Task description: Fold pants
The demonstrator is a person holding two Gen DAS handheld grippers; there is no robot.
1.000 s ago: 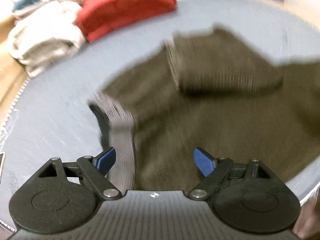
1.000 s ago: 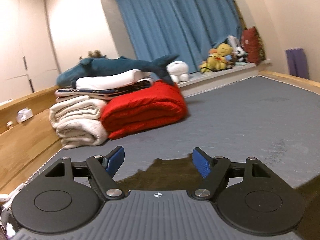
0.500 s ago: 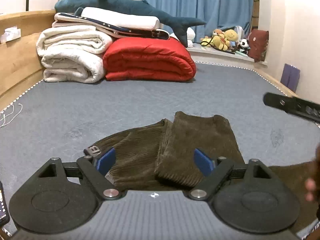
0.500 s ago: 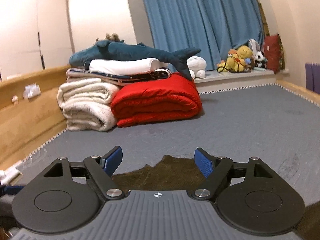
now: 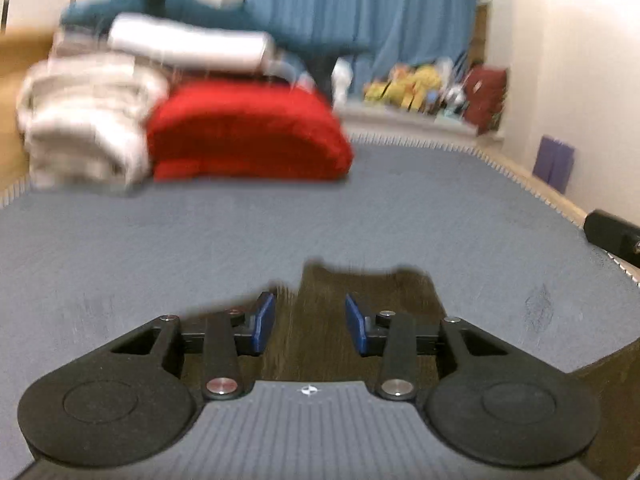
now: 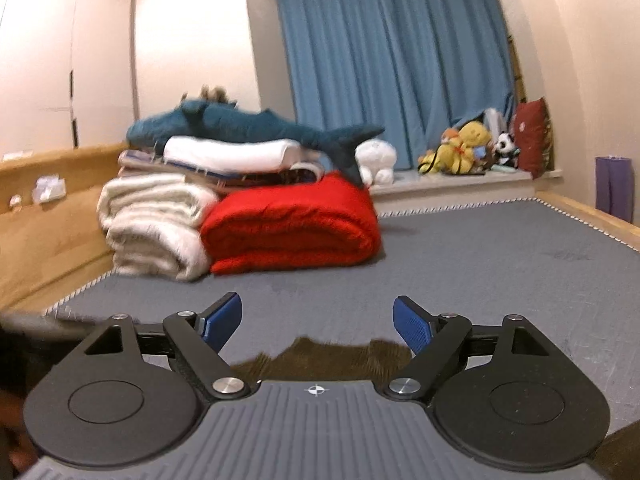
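Brown corduroy pants (image 5: 360, 292) lie folded on the grey mattress (image 5: 160, 240). My left gripper (image 5: 310, 322) hovers above their near part, blurred by motion. Its jaws are closing, the blue pads (image 5: 264, 322) stand a narrow gap apart, and nothing is pinched between them; the cloth shows behind the gap. My right gripper (image 6: 318, 324) is open and wide, held low over the pants' edge (image 6: 320, 364), with nothing between its fingers. Part of the right gripper's body (image 5: 612, 236) shows at the right edge of the left wrist view.
A red folded blanket (image 6: 292, 228) and white blankets (image 6: 152, 224) are stacked at the far left, with a blue shark plush (image 6: 240, 124) on top. A wooden bed rail (image 6: 48, 220) runs along the left. Plush toys (image 6: 468, 148) sit on the sill under blue curtains.
The left gripper has lifted and tipped up from looking down on the pants to looking across the bed. Its jaws have narrowed. The right gripper has hardly shifted.
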